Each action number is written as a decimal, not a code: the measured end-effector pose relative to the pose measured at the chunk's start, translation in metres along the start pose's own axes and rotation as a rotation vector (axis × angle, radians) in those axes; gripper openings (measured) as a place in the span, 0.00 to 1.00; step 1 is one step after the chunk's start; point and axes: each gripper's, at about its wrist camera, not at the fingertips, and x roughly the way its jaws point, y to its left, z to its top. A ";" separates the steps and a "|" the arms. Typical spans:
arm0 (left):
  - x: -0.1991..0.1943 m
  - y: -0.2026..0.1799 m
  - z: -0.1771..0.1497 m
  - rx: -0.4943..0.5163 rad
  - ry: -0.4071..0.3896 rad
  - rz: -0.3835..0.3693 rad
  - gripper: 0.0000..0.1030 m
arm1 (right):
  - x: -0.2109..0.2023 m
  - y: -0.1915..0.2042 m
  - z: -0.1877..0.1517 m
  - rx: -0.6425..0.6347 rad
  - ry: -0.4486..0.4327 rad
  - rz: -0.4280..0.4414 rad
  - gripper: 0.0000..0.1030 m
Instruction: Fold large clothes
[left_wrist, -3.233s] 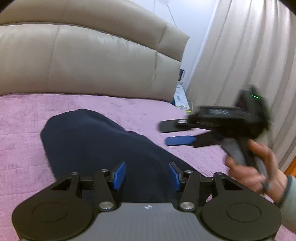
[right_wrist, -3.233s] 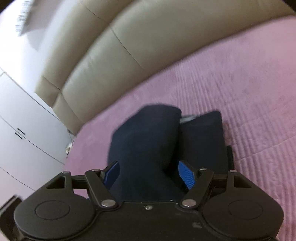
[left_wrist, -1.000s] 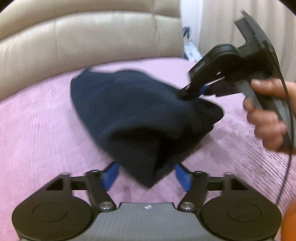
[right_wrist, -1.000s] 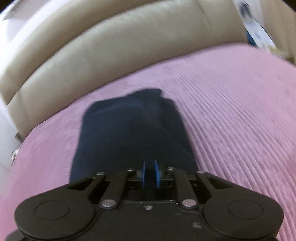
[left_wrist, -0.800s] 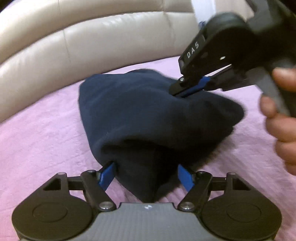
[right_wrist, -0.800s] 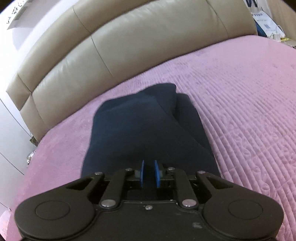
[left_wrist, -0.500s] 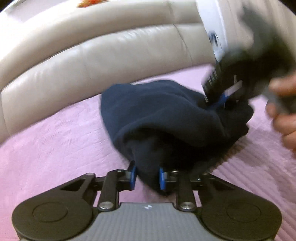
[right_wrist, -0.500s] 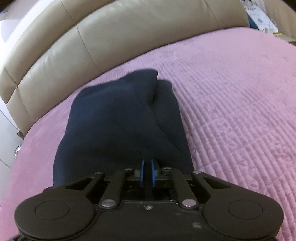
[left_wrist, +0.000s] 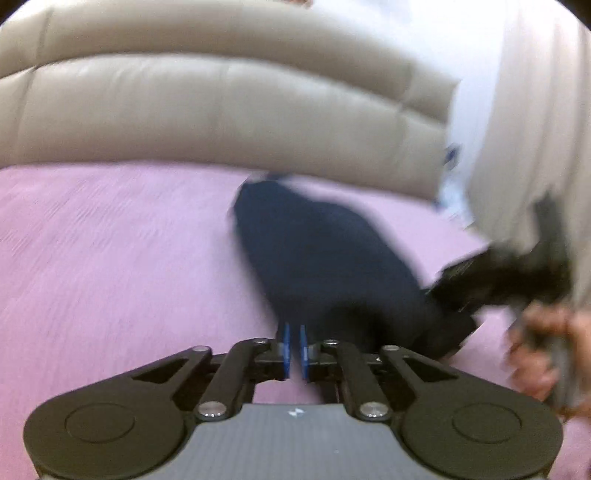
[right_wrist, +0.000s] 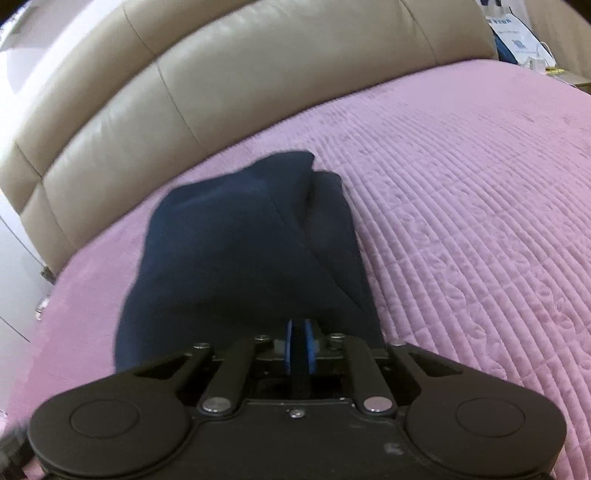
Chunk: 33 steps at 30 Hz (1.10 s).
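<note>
A navy garment (right_wrist: 236, 236) lies bunched lengthwise on the pink quilted bed cover (right_wrist: 480, 221). My right gripper (right_wrist: 299, 345) is at its near end. The jaws are opening a little, and a dark strip of cloth is still pinched between the blue pads. The left wrist view is blurred by motion. There the garment (left_wrist: 325, 266) stretches away from my left gripper (left_wrist: 294, 347). That gripper is shut, and the cloth's near corner comes up to its pad tips. The right gripper (left_wrist: 443, 291) enters from the right, held by a hand (left_wrist: 543, 339).
A beige padded headboard (right_wrist: 258, 74) runs along the far side of the bed. A pale curtain (left_wrist: 535, 129) hangs at the right. A white and blue bag (right_wrist: 513, 40) stands beside the bed, and a white cabinet front (right_wrist: 14, 258) is at the left.
My left jaws have closed from wide apart down onto the garment's near corner, and the left view has swung and blurred. The garment now looks drawn out longer. The right pads stand slightly further apart.
</note>
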 end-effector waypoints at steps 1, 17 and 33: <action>0.001 -0.005 0.011 0.012 -0.032 -0.032 0.08 | -0.003 0.002 0.001 -0.005 -0.012 0.006 0.17; 0.056 -0.007 -0.047 0.220 0.331 -0.245 0.04 | -0.026 0.062 0.005 -0.172 -0.155 -0.098 0.49; 0.068 0.021 0.027 0.137 0.134 -0.342 0.19 | 0.009 0.052 0.069 -0.128 -0.148 -0.066 0.08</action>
